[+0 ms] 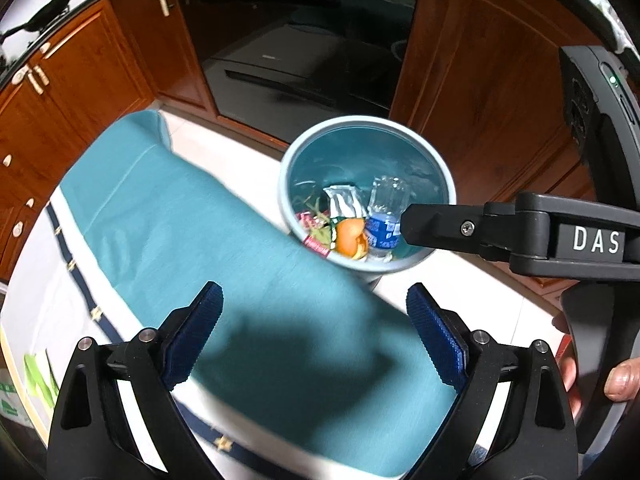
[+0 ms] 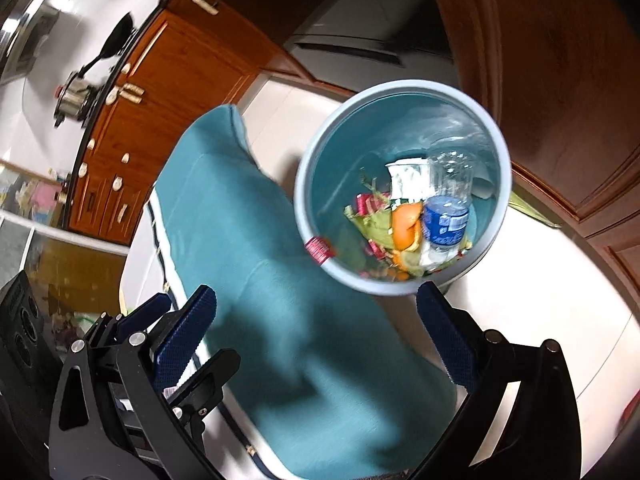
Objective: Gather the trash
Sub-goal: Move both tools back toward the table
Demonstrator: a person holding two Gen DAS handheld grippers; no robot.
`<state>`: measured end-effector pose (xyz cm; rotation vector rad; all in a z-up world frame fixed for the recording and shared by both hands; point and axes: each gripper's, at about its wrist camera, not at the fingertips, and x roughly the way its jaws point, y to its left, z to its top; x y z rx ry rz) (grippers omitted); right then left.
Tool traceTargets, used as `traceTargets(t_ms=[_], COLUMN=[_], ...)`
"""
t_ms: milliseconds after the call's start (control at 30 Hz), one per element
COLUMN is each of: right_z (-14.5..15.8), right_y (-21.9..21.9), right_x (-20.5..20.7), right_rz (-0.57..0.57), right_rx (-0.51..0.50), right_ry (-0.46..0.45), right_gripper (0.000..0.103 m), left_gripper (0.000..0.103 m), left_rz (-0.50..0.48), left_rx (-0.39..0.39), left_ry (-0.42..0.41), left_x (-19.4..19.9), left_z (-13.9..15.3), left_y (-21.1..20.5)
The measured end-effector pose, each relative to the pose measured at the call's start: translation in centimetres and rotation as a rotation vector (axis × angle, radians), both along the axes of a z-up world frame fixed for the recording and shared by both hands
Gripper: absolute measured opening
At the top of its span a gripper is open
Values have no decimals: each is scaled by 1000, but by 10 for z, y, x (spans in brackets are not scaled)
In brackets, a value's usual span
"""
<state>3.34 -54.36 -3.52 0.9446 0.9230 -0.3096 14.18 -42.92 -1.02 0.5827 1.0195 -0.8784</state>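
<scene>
Trash sits in the bin [image 2: 404,188]: bottle [image 2: 446,204], orange peel [image 2: 406,226], white wrapper [image 2: 408,178], red wrappers, maybe leaves, blurred. Bin stands on the floor [image 2: 540,304] just beside the teal cloth [image 1: 224,264] on the bench. Left gripper [image 1: 314,312] jaws released, nothing between. Right gripper [image 2: 316,316] jaws also spread, empty. Wood cabinets [image 1: 88,80] behind.

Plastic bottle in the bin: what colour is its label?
Blue with white print, on the clear plastic bottle; clearest in the right wrist view.
</scene>
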Motion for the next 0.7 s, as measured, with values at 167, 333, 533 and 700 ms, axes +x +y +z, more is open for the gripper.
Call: traceTargets(t_ms=[167,333,533,700], right_z=[14,20,17,10], right_y=[40,91,162,226], right_x=[7,18,37,50], right_rz=[79,179,316,444], right_rx=[-20,-25,-12,-9], right_ry=[-10,0,33,71], right_gripper=[96,96,96,96], left_gripper=[94,99,99,99], left_rz=[41,90,178,265], left_rx=[1,12,30,47], left_ry=[-17,-56,-86,-127], left_x=[-2,-7,-9,-8], left_z=[8,11,10,16], left_y=[50,109,197,272])
